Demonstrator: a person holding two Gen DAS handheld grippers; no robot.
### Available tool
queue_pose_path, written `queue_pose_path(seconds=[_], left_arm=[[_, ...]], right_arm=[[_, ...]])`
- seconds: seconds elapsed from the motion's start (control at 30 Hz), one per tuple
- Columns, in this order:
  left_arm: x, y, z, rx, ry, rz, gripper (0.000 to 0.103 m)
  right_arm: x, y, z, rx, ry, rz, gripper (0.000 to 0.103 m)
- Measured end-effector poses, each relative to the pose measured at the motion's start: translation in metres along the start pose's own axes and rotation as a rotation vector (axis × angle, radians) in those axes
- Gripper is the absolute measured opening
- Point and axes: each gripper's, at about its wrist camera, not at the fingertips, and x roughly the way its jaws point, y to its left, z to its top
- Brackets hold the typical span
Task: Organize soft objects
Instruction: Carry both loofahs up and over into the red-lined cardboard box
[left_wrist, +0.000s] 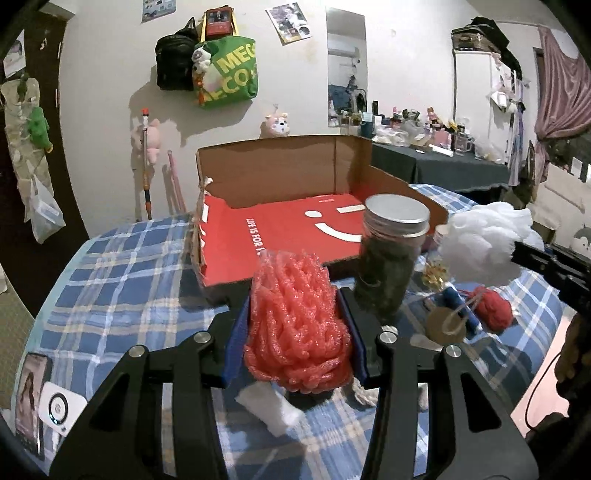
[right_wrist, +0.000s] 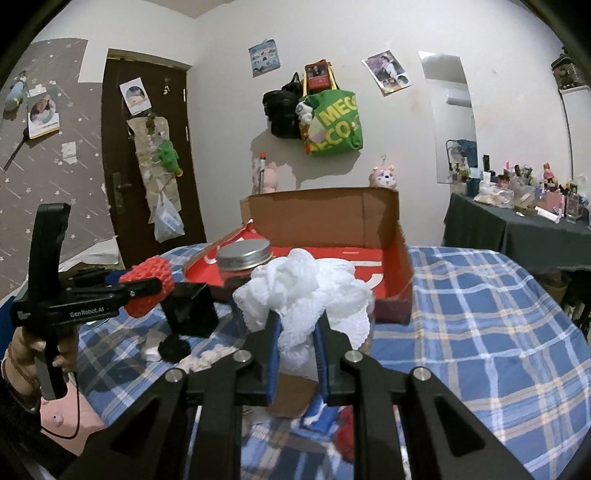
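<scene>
My left gripper (left_wrist: 295, 295) is shut on a pink foam net (left_wrist: 295, 325), held a little above the bed in front of the box. In the right wrist view that net (right_wrist: 151, 284) shows at the left, in the left gripper (right_wrist: 157, 286) held by a hand. My right gripper (right_wrist: 297, 317) is shut on a white mesh pouf (right_wrist: 306, 291), also lifted clear of the bed. The left wrist view shows the pouf (left_wrist: 484, 243) at the right, with the right gripper (left_wrist: 524, 254) behind it. An open cardboard box (left_wrist: 280, 229) with a red floor lies ahead of both.
A glass jar with a metal lid (left_wrist: 391, 251) stands at the box's near right corner. A red yarn ball (left_wrist: 495, 306), a round card tag (left_wrist: 443, 325) and a white foam piece (left_wrist: 273, 406) lie on the blue plaid bedspread (left_wrist: 122, 280). A cluttered dark table (right_wrist: 517, 229) stands at the back right.
</scene>
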Motion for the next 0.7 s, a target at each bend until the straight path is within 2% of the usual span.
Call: queue_pose_path(seconds=[0.33,0.7], left_arm=[[0.013,0.010,0.018,-0.005,0.011,-0.031,0.044],[0.039,0.018,0.045,-0.001,0.045,-0.067,0.044]], right_arm=[[-0.001,-0.015,0.022,-0.005,-0.037,-0.025,0.018],[0.022,-0.028,0.047,-0.031,-0.031,-0.028,0.018]])
